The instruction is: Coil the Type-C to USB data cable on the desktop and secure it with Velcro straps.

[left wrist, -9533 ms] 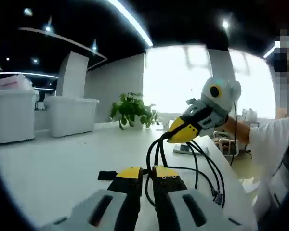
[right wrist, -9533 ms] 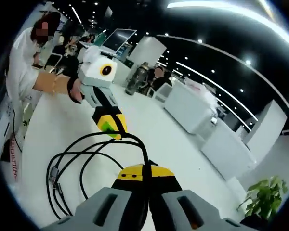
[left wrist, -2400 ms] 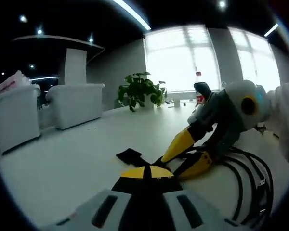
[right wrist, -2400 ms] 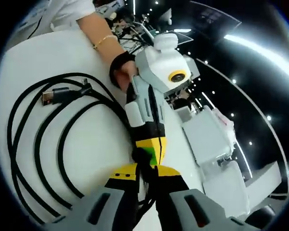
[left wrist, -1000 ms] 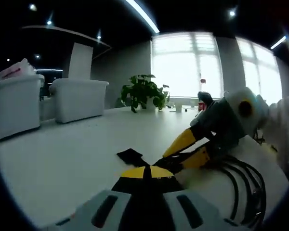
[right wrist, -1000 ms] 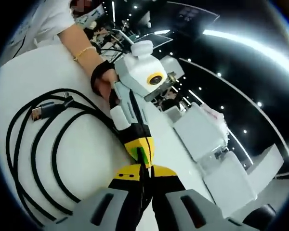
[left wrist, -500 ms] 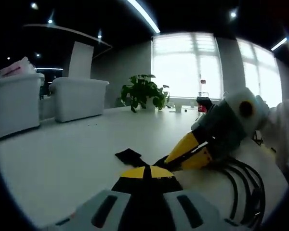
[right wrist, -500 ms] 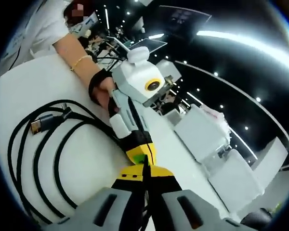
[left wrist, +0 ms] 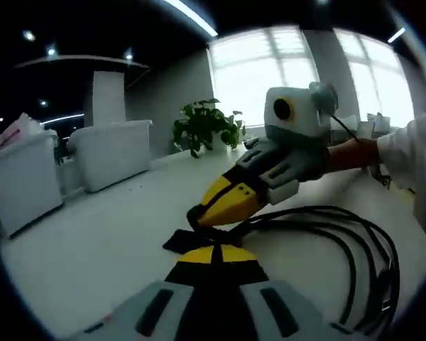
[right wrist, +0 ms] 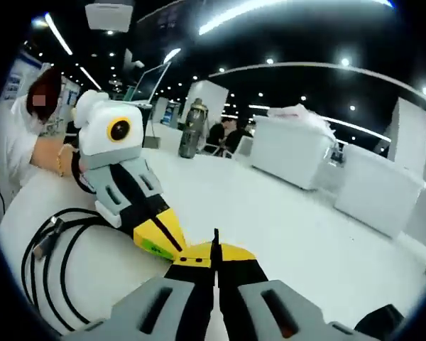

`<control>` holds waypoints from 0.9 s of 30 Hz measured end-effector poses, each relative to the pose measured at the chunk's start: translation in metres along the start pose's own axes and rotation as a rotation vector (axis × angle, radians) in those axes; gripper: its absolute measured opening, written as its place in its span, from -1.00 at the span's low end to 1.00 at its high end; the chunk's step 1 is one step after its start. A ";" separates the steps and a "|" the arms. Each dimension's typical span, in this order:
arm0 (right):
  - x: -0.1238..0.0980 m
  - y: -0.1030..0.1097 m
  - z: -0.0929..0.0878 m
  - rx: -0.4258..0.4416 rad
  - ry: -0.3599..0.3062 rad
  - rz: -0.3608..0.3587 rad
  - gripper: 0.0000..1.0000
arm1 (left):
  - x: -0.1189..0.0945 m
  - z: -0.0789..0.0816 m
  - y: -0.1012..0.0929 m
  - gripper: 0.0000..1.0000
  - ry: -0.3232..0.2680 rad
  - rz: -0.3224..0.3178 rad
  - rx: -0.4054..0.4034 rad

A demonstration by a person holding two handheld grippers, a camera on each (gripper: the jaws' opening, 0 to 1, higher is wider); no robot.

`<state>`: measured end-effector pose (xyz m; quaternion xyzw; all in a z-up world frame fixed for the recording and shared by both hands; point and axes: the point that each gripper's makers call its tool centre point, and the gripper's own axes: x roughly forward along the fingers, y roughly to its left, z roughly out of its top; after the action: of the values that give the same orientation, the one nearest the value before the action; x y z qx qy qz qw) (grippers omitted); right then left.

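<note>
Now your left gripper (left wrist: pixel 216 250) has its jaws pressed together on the black strap (left wrist: pixel 187 240), and your right gripper (right wrist: pixel 214 252) is likewise closed tight, its tips meeting the left's. Beside them, the coiled cable (left wrist: pixel 341 234) lies on the white table (left wrist: pixel 99 234).

Left gripper (right wrist: pixel 172 245): grey-white body, black-yellow jaws. Right gripper (left wrist: pixel 211 208): same colours. White sleeve (left wrist: pixel 410 153); bracelet (right wrist: pixel 59 161) on wrist.

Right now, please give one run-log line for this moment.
left gripper: shut | right gripper: shut at black strap | cable: coiled on desk | strap: not yet wrapped
</note>
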<state>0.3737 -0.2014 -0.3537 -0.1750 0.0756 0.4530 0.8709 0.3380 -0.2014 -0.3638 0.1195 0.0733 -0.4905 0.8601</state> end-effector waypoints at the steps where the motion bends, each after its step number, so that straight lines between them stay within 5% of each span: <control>1: 0.004 0.003 -0.003 0.011 0.014 0.025 -0.98 | 0.000 0.000 0.000 -0.95 -0.002 -0.011 -0.021; 6: 0.016 0.001 -0.010 -0.065 0.113 0.083 -0.98 | -0.001 -0.001 -0.003 -0.96 -0.007 -0.033 -0.044; 10: 0.025 -0.003 -0.012 -0.066 0.126 0.090 -0.95 | -0.001 -0.001 -0.002 -0.96 -0.003 -0.028 -0.032; 13: 0.031 -0.027 -0.018 -0.198 0.126 -0.047 -0.98 | -0.002 -0.001 -0.004 -0.96 -0.007 -0.030 -0.038; 14: 0.031 -0.030 -0.020 -0.200 0.138 -0.063 -0.99 | -0.002 -0.001 -0.005 -0.96 -0.007 -0.031 -0.037; 16: 0.026 -0.041 -0.005 -0.083 0.022 -0.117 -0.99 | -0.002 -0.002 -0.008 -0.95 -0.008 -0.020 -0.023; 18: 0.009 -0.037 0.026 0.012 -0.147 -0.069 -0.99 | -0.003 -0.001 -0.007 -0.95 -0.021 -0.005 -0.032; 19: -0.003 -0.021 0.041 0.039 -0.225 0.042 -0.99 | -0.004 0.000 -0.006 -0.95 -0.028 0.000 -0.045; 20: -0.010 -0.005 0.043 0.080 -0.235 0.135 -0.98 | -0.006 0.002 -0.005 -0.95 -0.039 0.002 -0.067; 23: -0.015 0.019 0.025 0.038 -0.130 0.250 -0.98 | -0.011 0.013 0.001 -0.95 -0.106 0.026 -0.150; 25: -0.008 0.021 0.007 -0.016 -0.051 0.238 -0.98 | -0.017 0.018 0.007 -0.95 -0.139 0.057 -0.187; 27: 0.000 0.027 -0.003 0.046 -0.019 0.272 -0.98 | -0.026 0.022 0.014 -0.95 -0.164 0.084 -0.197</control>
<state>0.3518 -0.1881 -0.3634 -0.1388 0.1009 0.5665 0.8060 0.3367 -0.1793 -0.3343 -0.0030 0.0455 -0.4526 0.8905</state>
